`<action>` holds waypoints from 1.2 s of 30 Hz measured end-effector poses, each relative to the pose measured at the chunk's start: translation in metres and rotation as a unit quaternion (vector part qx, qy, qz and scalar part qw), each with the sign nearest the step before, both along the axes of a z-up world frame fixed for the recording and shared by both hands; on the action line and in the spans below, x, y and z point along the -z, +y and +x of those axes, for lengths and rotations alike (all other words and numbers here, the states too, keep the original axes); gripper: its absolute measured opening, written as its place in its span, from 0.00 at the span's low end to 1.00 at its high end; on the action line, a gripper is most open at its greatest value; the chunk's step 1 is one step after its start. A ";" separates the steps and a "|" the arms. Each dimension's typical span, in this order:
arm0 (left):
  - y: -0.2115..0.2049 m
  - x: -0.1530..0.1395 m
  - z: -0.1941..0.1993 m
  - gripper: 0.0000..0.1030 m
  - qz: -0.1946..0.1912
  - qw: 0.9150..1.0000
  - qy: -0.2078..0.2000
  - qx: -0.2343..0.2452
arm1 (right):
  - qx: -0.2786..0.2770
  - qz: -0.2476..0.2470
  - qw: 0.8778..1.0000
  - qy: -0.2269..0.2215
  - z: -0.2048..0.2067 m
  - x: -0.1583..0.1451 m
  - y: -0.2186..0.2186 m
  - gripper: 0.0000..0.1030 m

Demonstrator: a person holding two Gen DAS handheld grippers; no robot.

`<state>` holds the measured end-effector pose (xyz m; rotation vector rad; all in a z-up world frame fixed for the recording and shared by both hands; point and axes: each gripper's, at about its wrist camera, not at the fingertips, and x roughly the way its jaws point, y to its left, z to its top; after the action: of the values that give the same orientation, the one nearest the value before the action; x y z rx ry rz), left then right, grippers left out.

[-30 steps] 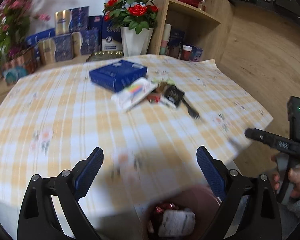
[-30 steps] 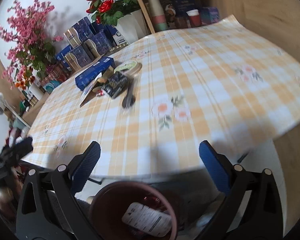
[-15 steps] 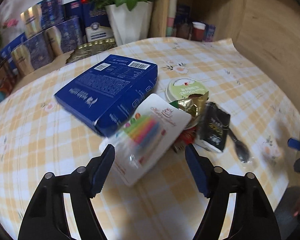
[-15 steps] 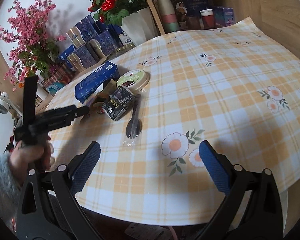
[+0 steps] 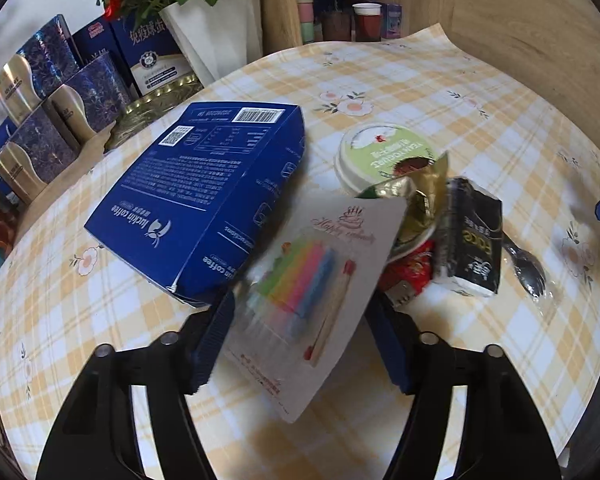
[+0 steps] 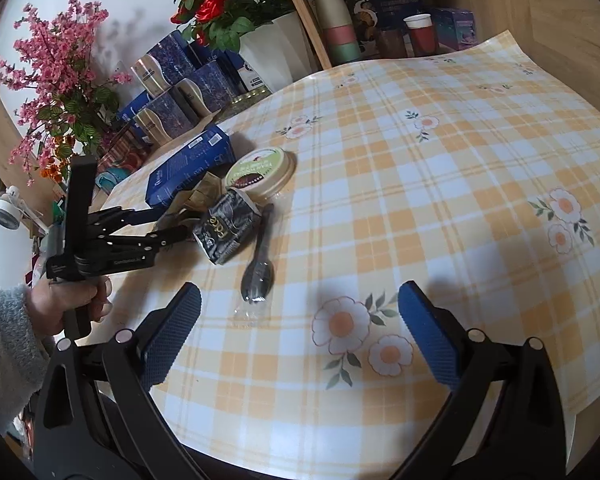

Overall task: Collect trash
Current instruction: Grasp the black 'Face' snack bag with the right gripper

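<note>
A trash pile lies on the checked tablecloth [image 5: 440, 92]: a white candle card [image 5: 312, 292], a blue coffee box [image 5: 204, 184], a green-lidded tub [image 5: 384, 152], gold wrapper [image 5: 416, 192], red wrapper [image 5: 408, 268], a black tissue pack [image 5: 472, 240] and a wrapped black spoon [image 5: 528, 268]. My left gripper [image 5: 300, 302] straddles the candle card, its jaws closing, the pads at the card's edges without a clear press. In the right wrist view the left gripper [image 6: 172, 222] reaches into the pile beside the tissue pack [image 6: 228, 228]. My right gripper [image 6: 298, 292] hangs open over the cloth, just past the spoon [image 6: 258, 264].
A white vase of red roses [image 6: 268, 52], blue and gold boxes [image 5: 48, 120] and pink flowers [image 6: 52, 80] line the back. A shelf with stacked cups [image 6: 336, 20] stands behind the table. The cloth's edge [image 6: 540, 400] runs near at the right. A grey sleeve [image 6: 4, 340] holds the left tool.
The left gripper has come forward and down over the table to the pile, its jaws narrowing around the candle card. The bin has left both views. The right gripper has advanced over the cloth.
</note>
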<state>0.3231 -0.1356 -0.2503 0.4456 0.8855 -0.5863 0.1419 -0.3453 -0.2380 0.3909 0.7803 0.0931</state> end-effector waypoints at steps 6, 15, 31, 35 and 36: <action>0.021 -0.019 -0.004 0.28 -0.059 0.998 0.021 -0.001 | -0.041 -0.030 0.999 0.001 0.013 -0.005 0.014 0.95; 0.072 -0.047 -0.039 0.13 -0.156 0.986 0.042 -0.048 | -0.171 -0.158 0.973 0.005 0.062 -0.009 0.065 0.94; 0.135 -0.050 -0.129 0.13 -0.292 0.944 0.100 -0.114 | -0.222 -0.201 0.950 0.082 0.142 0.022 0.106 0.67; 0.141 -0.049 -0.144 0.13 -0.295 0.943 0.102 -0.112 | -0.195 -0.188 0.961 0.046 0.127 0.011 0.100 0.65; 0.142 -0.049 -0.148 0.13 -0.299 0.942 0.104 -0.111 | -0.187 -0.160 0.969 0.035 0.120 0.006 0.095 0.65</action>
<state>0.1751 0.0068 -0.2010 -0.2699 0.8926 -0.6656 0.2620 -0.2501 -0.2439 -0.0640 0.9158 0.3030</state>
